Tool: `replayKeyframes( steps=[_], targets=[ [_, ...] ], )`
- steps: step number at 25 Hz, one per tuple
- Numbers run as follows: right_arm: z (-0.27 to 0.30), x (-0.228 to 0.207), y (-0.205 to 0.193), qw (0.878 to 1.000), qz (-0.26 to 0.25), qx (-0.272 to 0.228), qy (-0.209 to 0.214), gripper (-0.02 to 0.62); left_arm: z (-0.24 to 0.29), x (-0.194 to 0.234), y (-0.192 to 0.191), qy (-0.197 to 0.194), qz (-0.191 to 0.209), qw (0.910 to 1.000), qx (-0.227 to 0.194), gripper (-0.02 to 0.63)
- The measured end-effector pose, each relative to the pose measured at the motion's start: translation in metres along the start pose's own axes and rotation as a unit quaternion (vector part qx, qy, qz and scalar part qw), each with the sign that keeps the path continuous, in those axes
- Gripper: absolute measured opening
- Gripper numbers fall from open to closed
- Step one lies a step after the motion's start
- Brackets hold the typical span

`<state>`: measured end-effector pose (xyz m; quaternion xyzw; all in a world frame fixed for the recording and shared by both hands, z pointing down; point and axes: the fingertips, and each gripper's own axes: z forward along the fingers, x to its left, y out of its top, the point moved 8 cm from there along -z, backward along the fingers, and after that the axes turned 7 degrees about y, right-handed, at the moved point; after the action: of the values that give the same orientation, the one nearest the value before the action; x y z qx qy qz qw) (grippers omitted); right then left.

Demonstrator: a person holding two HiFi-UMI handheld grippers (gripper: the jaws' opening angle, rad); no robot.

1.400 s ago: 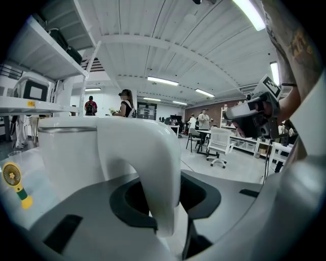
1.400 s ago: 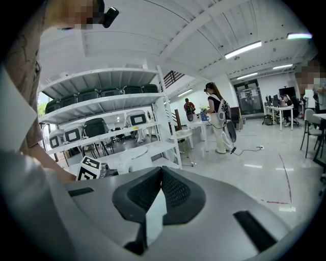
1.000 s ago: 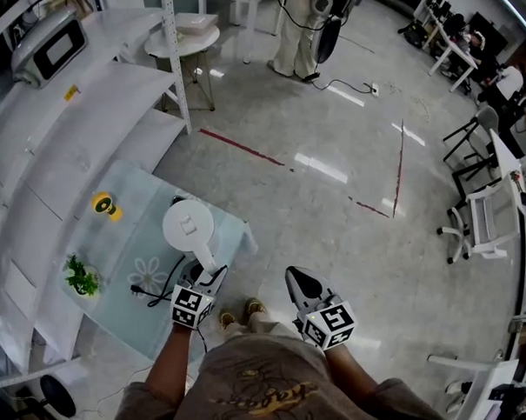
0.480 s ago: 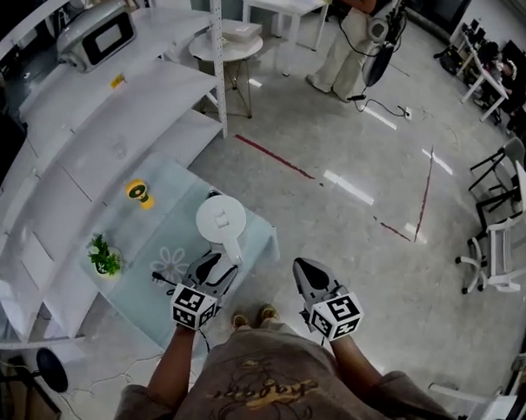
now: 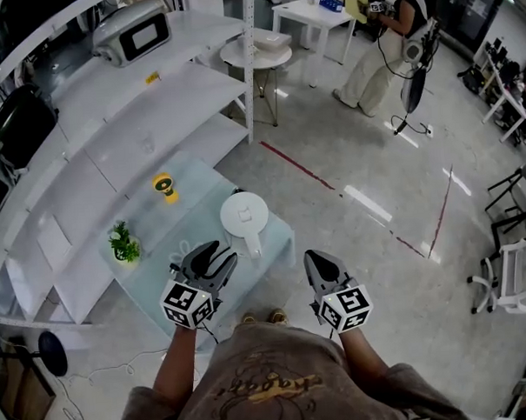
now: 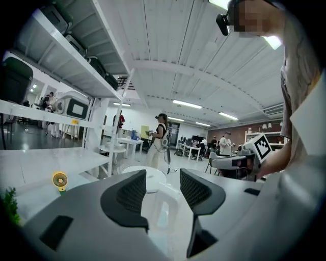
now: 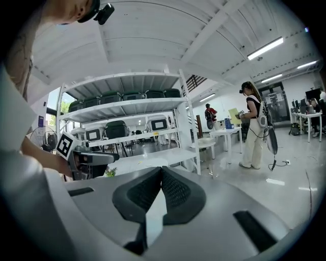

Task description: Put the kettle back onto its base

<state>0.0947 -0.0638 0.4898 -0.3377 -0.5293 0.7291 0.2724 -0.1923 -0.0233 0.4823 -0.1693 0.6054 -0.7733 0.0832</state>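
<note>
The white kettle [image 5: 244, 216] stands upright on the glass table [image 5: 173, 243], handle toward me; whatever it rests on is hidden beneath it. My left gripper [image 5: 214, 253] hovers just short of the handle, open, with nothing pressed between the pads. In the left gripper view the kettle [image 6: 148, 179] shows through the gap of the left gripper [image 6: 159, 188], beyond the tips. My right gripper [image 5: 317, 262] hangs over the floor to the right of the table, shut and empty. In its own view the right gripper [image 7: 162, 186] has its pads together.
A small yellow fan [image 5: 164, 186] and a potted plant [image 5: 123, 244] stand on the table behind and left of the kettle. White shelving [image 5: 111, 124] runs along the left. A person [image 5: 386, 47] stands far off by a white desk.
My left gripper has come off the kettle handle, drawn back and risen, jaws wider apart. The kettle stays on the table. The right gripper shifted slightly.
</note>
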Motion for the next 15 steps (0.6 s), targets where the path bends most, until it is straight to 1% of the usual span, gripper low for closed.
replayKeyframes(
  steps=[3, 6, 7, 9, 12, 15],
  targets=[
    [-0.003, 0.001, 0.003, 1.000, -0.005, -0.003, 0.000, -0.002, -0.015, -0.002, 0.014, 0.023, -0.003, 0.9994, -0.027, 0.216],
    [-0.004, 0.002, 0.004, 1.000, -0.007, -0.007, 0.000, -0.002, -0.029, -0.005, 0.020, 0.042, -0.006, 0.9979, -0.049, 0.207],
    [-0.005, 0.003, 0.004, 1.000, -0.008, -0.009, -0.002, -0.002, -0.034, -0.007, 0.020, 0.048, -0.005, 0.9973, -0.054, 0.188],
    [-0.007, 0.003, 0.004, 1.000, -0.010, -0.015, -0.005, -0.002, -0.042, -0.010, 0.019, 0.063, 0.001, 0.9960, -0.064, 0.128],
    [-0.008, 0.003, 0.002, 1.000, -0.010, -0.020, -0.006, -0.002, -0.050, -0.013, 0.013, 0.080, 0.010, 0.9942, -0.071, 0.056],
    [-0.008, 0.004, 0.000, 1.000, -0.010, -0.021, -0.004, -0.002, -0.053, -0.014, 0.004, 0.095, 0.011, 0.9930, -0.070, 0.024]
  ],
)
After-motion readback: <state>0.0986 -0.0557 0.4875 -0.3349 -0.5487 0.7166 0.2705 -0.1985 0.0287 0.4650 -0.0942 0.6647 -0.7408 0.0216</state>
